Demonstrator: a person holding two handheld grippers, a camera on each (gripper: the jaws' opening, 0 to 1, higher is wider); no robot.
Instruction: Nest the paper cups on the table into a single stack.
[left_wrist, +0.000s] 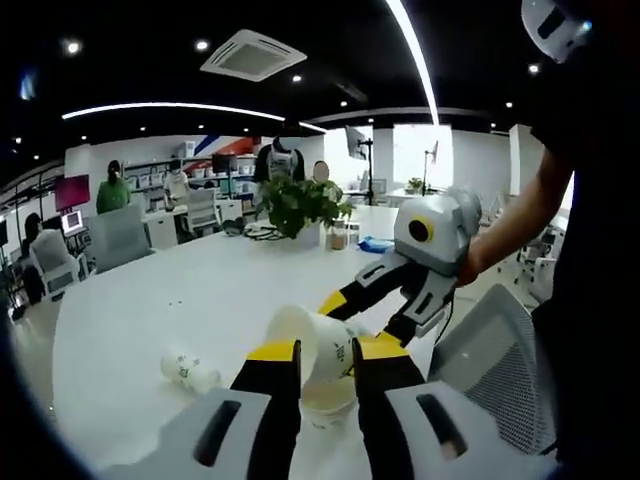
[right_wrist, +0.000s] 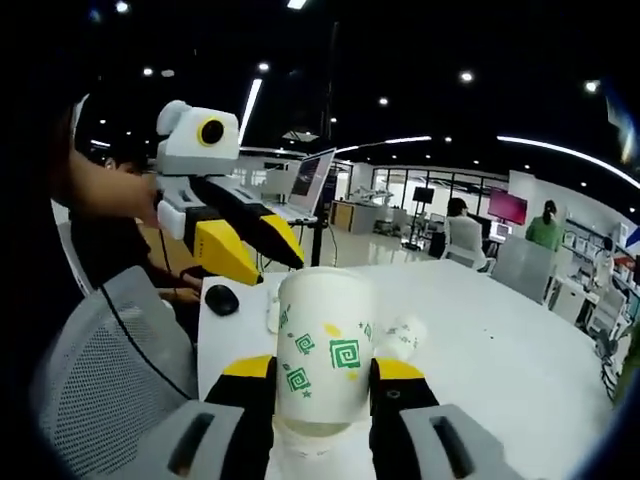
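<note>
Right claw (right_wrist: 322, 385) pinching an upright paper cup (right_wrist: 325, 350) at frame centre, left claw (left_wrist: 325, 372) pinching a tilted cup (left_wrist: 318, 355) low centre, third cup (left_wrist: 188, 371) lying lower left on worktop (left_wrist: 190, 290).

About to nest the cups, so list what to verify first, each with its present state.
1. Right gripper shut on patterned paper cup: ok.
2. Left gripper shut on tilted paper cup: ok.
3. The two held cups lined up mouth to base: cannot tell.
4. Loose paper cup stacked: not ok, it lies on its side on the table.
5. Computer mouse apart from the cups: ok.
</note>
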